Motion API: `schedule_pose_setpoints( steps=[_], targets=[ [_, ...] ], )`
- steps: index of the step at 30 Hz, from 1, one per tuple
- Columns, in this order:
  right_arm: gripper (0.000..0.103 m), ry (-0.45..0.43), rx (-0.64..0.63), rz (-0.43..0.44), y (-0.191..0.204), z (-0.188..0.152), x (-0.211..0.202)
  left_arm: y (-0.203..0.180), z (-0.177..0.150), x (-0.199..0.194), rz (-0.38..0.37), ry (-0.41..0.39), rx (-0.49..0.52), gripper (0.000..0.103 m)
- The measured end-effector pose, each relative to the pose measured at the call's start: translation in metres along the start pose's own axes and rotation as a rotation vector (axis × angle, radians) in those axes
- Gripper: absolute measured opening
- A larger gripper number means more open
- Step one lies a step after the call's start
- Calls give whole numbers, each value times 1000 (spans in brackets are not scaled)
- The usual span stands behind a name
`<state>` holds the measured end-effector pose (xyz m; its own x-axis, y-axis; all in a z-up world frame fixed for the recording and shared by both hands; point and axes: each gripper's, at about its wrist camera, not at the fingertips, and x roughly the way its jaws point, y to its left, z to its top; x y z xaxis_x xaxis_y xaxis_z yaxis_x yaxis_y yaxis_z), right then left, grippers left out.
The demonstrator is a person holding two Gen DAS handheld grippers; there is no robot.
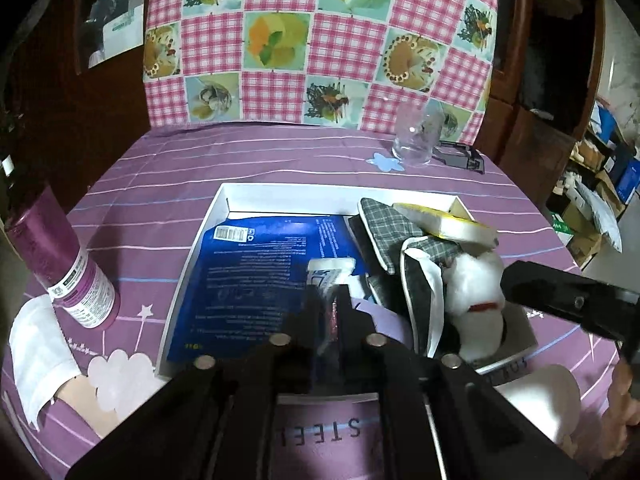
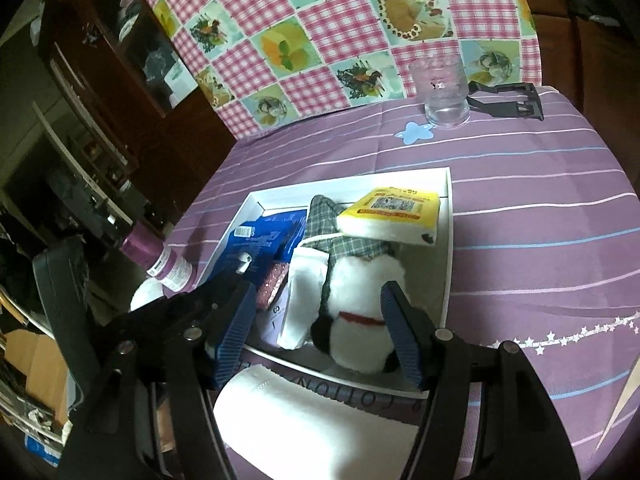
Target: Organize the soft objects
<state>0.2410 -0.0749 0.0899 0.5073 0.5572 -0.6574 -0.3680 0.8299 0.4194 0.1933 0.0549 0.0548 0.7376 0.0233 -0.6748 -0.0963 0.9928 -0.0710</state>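
Note:
A white open box lies on the purple table. In it are a blue pouch, a grey plaid slipper, a yellow tissue pack and a white plush toy with a red collar. My left gripper is shut on a small glittery pink packet over the box. My right gripper is open, its blue pads either side of the plush toy; it also shows in the left wrist view.
A purple canister stands left of the box. A clear glass and a black clip stand at the far edge. A white roll lies before the box. A checkered cushion backs the table.

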Motion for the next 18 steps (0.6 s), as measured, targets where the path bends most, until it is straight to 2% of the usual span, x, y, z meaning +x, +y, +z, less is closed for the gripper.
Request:
schedule_pose_setpoints(
  steps=[1, 3, 5, 12, 18],
  targets=[
    [66, -11, 7, 6, -1, 0, -1, -2, 0, 1, 13, 0, 12, 42],
    [66, -29, 23, 20, -2, 1, -4, -4, -2, -2, 45, -23, 37, 70],
    [66, -30, 26, 22, -2, 1, -4, -4, -3, -9, 56, -65, 41, 71],
    [66, -26, 3, 29, 5, -1, -8, 6, -3, -30, 46, -79, -22, 74],
    [66, -76, -138, -3, 30, -15, -26, 7, -18, -56, 42, -98, -21, 75]
  ],
)
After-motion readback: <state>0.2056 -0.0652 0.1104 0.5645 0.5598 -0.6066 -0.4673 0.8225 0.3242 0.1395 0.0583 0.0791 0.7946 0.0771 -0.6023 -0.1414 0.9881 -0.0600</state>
